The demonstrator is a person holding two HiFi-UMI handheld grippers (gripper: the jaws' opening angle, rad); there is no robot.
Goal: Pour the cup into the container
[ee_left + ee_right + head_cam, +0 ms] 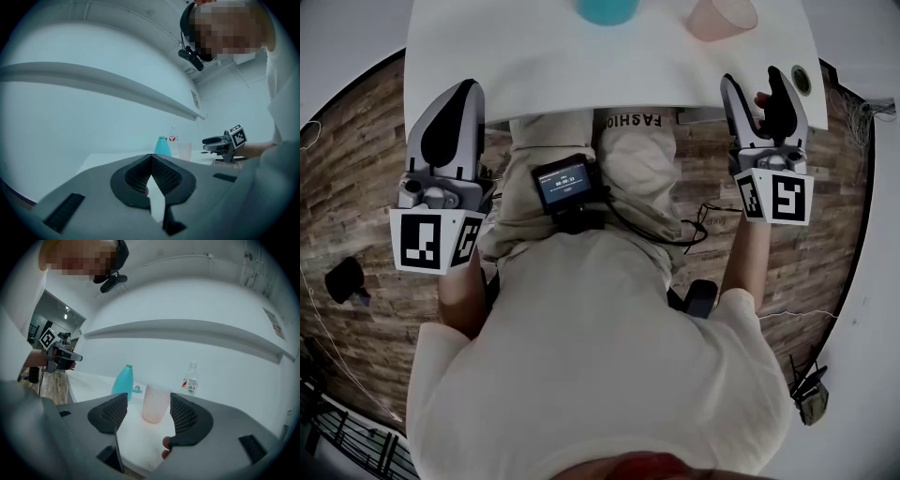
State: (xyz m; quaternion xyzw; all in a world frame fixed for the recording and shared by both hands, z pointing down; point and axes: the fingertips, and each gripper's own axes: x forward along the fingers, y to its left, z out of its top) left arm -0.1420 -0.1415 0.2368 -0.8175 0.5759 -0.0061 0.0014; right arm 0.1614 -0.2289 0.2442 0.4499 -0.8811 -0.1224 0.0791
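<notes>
The right tool (753,86) is pointing level at the near edge of the white surface (534,66), with its two jaws standing well apart and nothing clamped between them. In the right gripper view, the translucent pink plastic cup (156,403) is showing in the gap framed by the black ribbed pads (185,416). It is standing upright farther out on the surface, though, and neither pad is touching it. The head view is showing the cup a little beyond the fingertips, toward the far right part of the surface.

The teal bottle-shaped plastic container (123,380) is standing upright to the left of the cup, near it but not touching. A clear plastic bottle with a red-and-white label (190,379) is standing farther back, to the right of the cup and close to the pale wall.

The left tool (467,92) is pointing level by the near left corner of the surface, well apart from the cup and the container. Its jaws are pressing together in a closed V and are holding nothing. From the left gripper view, the container, the cup and the right tool are lining up in the distance across the surface.

The person is wearing a cream shirt (600,356) and carrying a small black device with a lit screen (564,180) at the waist, and is standing on a wooden plank floor (356,150)
</notes>
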